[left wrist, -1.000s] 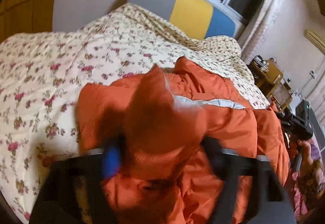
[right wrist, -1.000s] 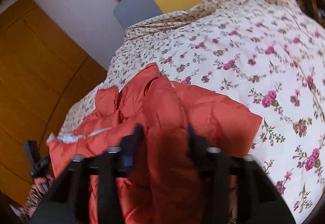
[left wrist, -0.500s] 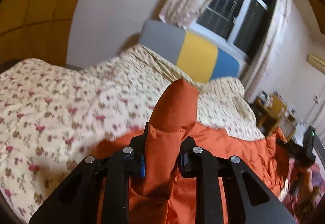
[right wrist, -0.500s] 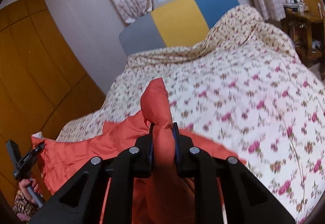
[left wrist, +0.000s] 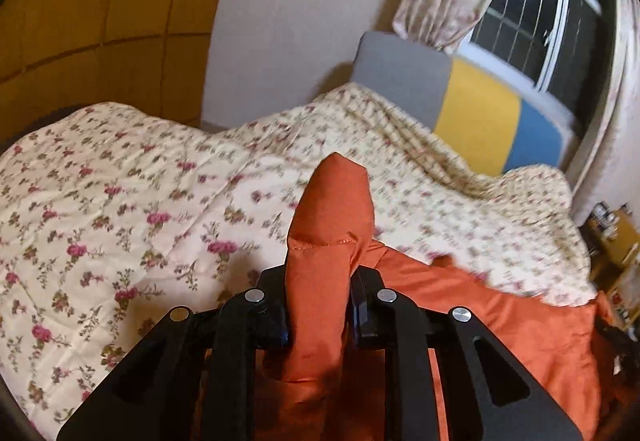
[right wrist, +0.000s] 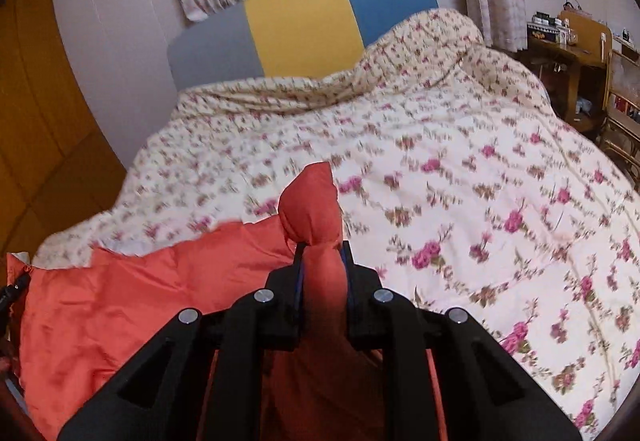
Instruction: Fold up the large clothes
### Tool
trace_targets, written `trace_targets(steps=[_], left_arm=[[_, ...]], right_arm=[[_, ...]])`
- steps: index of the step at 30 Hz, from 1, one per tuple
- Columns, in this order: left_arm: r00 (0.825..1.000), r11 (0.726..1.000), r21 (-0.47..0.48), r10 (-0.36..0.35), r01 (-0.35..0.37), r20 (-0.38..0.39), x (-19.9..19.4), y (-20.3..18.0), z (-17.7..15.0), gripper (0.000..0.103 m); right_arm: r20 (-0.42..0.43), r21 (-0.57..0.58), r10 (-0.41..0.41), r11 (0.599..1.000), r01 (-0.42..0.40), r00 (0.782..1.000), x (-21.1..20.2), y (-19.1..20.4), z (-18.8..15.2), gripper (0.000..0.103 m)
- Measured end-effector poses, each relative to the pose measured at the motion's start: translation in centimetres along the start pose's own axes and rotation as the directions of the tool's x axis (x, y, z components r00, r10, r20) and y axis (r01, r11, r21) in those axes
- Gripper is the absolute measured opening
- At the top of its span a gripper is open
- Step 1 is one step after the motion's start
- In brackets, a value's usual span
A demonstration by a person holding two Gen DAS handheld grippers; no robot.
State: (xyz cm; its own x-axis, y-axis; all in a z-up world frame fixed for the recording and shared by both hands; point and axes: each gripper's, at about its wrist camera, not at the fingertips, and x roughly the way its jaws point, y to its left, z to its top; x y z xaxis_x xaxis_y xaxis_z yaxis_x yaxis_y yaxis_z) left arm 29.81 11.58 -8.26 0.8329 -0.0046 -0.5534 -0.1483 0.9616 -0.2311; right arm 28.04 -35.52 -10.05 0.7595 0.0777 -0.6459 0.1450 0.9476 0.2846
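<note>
So both grippers have the orange jacket (left wrist: 500,325) pinched, lifted off the flowery bed (left wrist: 120,209)

Left gripper (left wrist: 320,313) and right gripper (right wrist: 322,281) just clamped shut, each with a bunched corner of fabric poking out past the fingers. Best bet: keep both hands level and apart so the edge stays taut, then lay it over evenly.

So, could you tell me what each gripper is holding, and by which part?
Both hold the orange jacket: left gripper and right gripper each pinch a bunched fold of fabric.
</note>
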Motion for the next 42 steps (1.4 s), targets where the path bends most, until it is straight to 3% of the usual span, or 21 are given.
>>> trace_targets(steps=[5,12,21,24,25,27,28,31,34,35,36,38,40,42], left_arm=[[0.999,1.000,0.019,0.025,-0.025,-0.040,2.8,0.5,-2.1,0.021],[0.987,0.999,0.024,0.043,-0.040,-0.153,6.4,0.5,-3.4,0.026],[0.977,0.998,0.025,0.055,-0.051,-0.205,7.9,0.6,-3.9,0.029],[0.977,0.997,0.038,0.069,-0.063,-0.202,7.0,0.3,-3.7,0.040],[0.978,0.997,0.042,0.077,-0.070,-0.193,6.2,0.3,-3.6,0.052],[0.987,0.995,0.038,0.095,-0.090,-0.130,3.6,0.1,-3.7,0.069],[0.994,0.996,0.026,0.091,-0.090,-0.060,1.4,-0.1,-3.9,0.073],[0.999,0.999,0.037,0.026,-0.027,0.036,-2.7,-1.5,-4.6,0.077],[0.998,0.997,0.067,-0.036,0.033,0.044,-4.9,-3.8,-5.3,0.078],[0.997,0.995,0.078,-0.067,0.064,0.044,-5.4,-4.7,-5.7,0.078],[0.995,0.992,0.086,-0.096,0.092,0.038,-5.7,-5.4,-6.0,0.078],[0.988,0.978,0.140,-0.152,0.153,-0.015,-5.5,-7.6,-7.2,0.078],[0.993,0.961,0.250,-0.119,0.122,-0.026,-4.8,-10.0,-8.7,0.078],[0.998,0.942,0.332,-0.065,0.057,0.012,-4.0,-11.5,-9.6,0.078]], right_arm=[[-0.064,0.008,-0.030,0.999,0.031,0.997,2.8,-0.6,-1.7,0.024],[-0.142,0.028,-0.078,0.996,0.083,0.987,5.4,-1.3,-2.7,0.035],[-0.150,0.024,-0.109,0.993,0.114,0.983,6.2,-1.0,-3.0,0.041],[-0.146,0.033,-0.105,0.993,0.111,0.984,6.1,-1.0,-3.0,0.046],[-0.143,0.042,-0.103,0.993,0.110,0.984,6.0,-1.2,-3.0,0.048],[-0.138,0.056,-0.089,0.994,0.097,0.986,5.8,-1.4,-2.9,0.051],[-0.133,0.064,-0.074,0.994,0.083,0.988,5.7,-1.6,-2.9,0.051],[-0.121,0.085,-0.029,0.996,0.039,0.992,5.2,-1.9,-2.8,0.047],[-0.069,0.090,-0.012,0.996,0.018,0.998,4.1,-1.9,-2.8,0.037],[-0.048,0.088,-0.005,0.996,0.009,0.999,3.7,-1.8,-2.9,0.027],[-0.024,0.084,0.000,0.996,0.002,1.000,3.2,-1.7,-2.8,0.023],[0.017,0.078,0.004,0.997,-0.005,1.000,2.2,-1.6,-2.6,0.019],[0.067,0.075,0.015,0.997,-0.020,0.998,1.0,-1.4,-1.9,0.016],[0.110,0.075,0.019,0.997,-0.028,0.994,0.2,-1.3,-1.0,0.015]])
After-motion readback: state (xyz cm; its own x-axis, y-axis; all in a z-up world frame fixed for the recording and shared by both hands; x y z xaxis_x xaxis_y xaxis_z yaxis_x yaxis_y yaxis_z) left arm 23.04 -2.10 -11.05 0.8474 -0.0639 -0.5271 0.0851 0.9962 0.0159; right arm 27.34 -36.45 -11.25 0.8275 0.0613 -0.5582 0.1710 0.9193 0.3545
